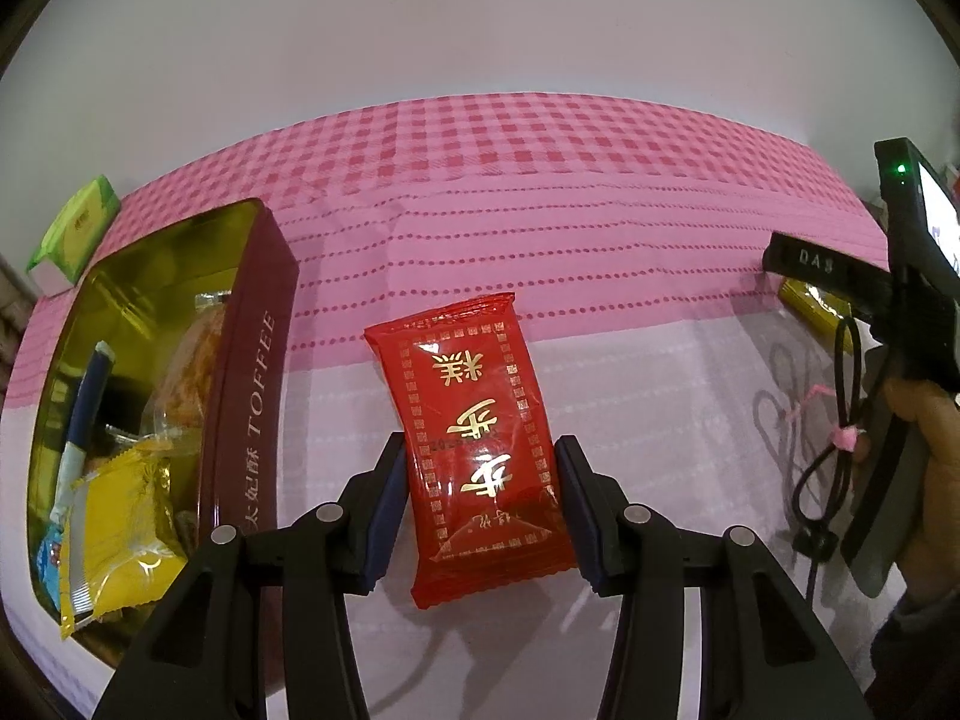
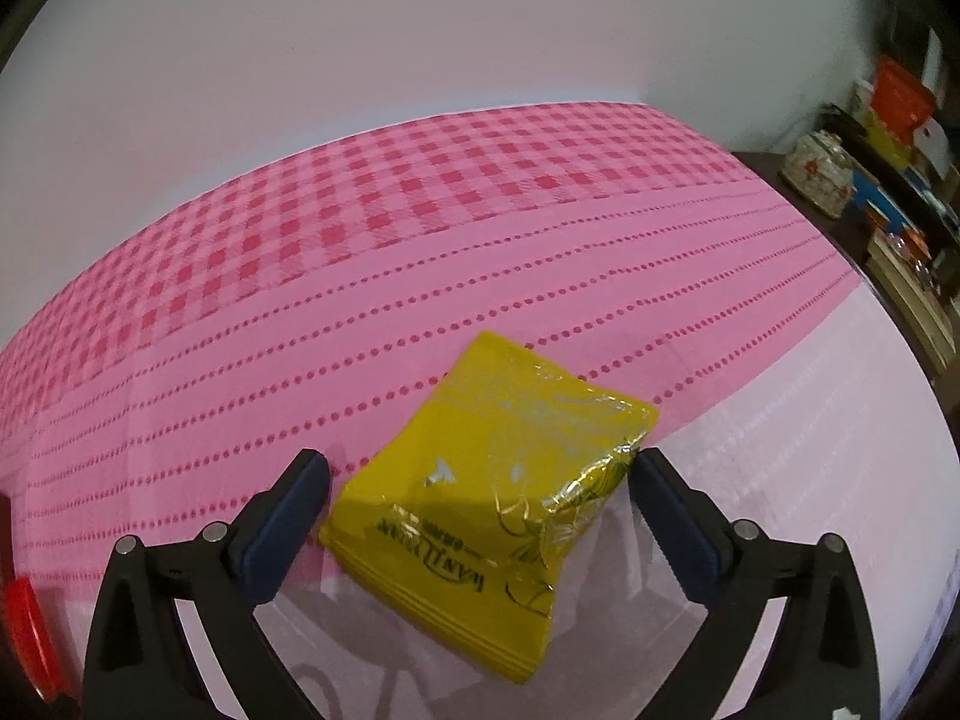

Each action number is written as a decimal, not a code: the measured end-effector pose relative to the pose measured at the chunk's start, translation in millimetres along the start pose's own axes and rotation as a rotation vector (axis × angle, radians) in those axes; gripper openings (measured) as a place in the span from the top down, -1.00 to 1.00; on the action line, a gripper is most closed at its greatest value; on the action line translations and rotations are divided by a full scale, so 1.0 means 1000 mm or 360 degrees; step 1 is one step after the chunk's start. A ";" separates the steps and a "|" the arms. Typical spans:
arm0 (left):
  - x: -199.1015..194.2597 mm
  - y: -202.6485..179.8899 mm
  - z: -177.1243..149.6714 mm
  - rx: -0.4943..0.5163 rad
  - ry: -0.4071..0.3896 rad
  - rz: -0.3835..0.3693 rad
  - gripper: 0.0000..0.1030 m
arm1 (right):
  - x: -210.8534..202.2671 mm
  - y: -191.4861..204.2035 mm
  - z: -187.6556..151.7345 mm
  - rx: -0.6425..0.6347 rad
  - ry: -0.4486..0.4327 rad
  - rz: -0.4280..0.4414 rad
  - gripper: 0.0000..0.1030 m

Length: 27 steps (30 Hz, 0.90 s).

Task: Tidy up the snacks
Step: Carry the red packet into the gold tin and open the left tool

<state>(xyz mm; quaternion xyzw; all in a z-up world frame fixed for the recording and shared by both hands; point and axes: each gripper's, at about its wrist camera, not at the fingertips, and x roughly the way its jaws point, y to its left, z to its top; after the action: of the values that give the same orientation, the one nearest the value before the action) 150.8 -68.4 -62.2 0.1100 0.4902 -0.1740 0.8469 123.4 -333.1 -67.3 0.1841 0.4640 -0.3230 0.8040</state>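
Snacks already gathered are sitting in the open toffee tin (image 1: 249, 360) at the far left of my left view, its lid off so that packets can drop straight in: a yellow packet (image 1: 117, 531), a clear-wrapped pastry and a blue-wrapped stick are lying inside, and a green tissue pack (image 1: 75, 228) is resting on the pink cloth (image 1: 540, 192) beyond it. Just right of the tin, my left tongs (image 1: 480, 498) are straddling the red packet (image 1: 474, 450), which is lying flat on the bench with its long axis pointing away from me; both blue pads are touching or nearly touching its long edges, so I judge the tongs are closing on it but I cannot tell whether they are clenched yet. I am holding that tool low and nearly level, aimed along the packet, which suits a short carry leftward into the tin. Further right, my right hand (image 1: 918, 438) is gripping the other tool's handle. In the right view, my right tongs (image 2: 480, 510) are spread wide around the yellow snack bag (image 2: 486, 492), lying flat where pink cloth meets the pale part of the bench; gaps show at both pads, so they are released, angled down toward it, ready to pinch.
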 end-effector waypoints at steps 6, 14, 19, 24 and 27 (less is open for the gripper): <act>-0.001 0.003 0.000 -0.0015 -0.0002 -0.0008 0.05 | 0.004 0.004 0.004 0.0027 -0.0016 -0.0066 -0.98; -0.004 0.009 0.001 -0.0060 -0.0003 -0.0014 0.05 | -0.007 0.005 -0.005 -0.0074 -0.0089 0.0002 -0.39; -0.011 0.012 0.002 -0.0095 -0.0016 -0.0029 0.05 | -0.011 0.004 -0.011 -0.0133 -0.0103 0.0040 -0.24; -0.021 0.017 0.004 -0.0118 -0.0034 -0.0024 0.05 | -0.018 0.003 -0.019 -0.0216 -0.0112 0.0098 -0.17; -0.027 0.019 0.004 -0.0134 -0.0036 -0.0031 0.05 | -0.021 0.003 -0.024 -0.0256 -0.0116 0.0127 -0.16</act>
<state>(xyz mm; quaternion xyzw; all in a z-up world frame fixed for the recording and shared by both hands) 149.7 -47.8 -36.5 0.0674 0.4886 -0.1627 0.8545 102.5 -308.9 -61.2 0.1253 0.4513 -0.2589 0.8447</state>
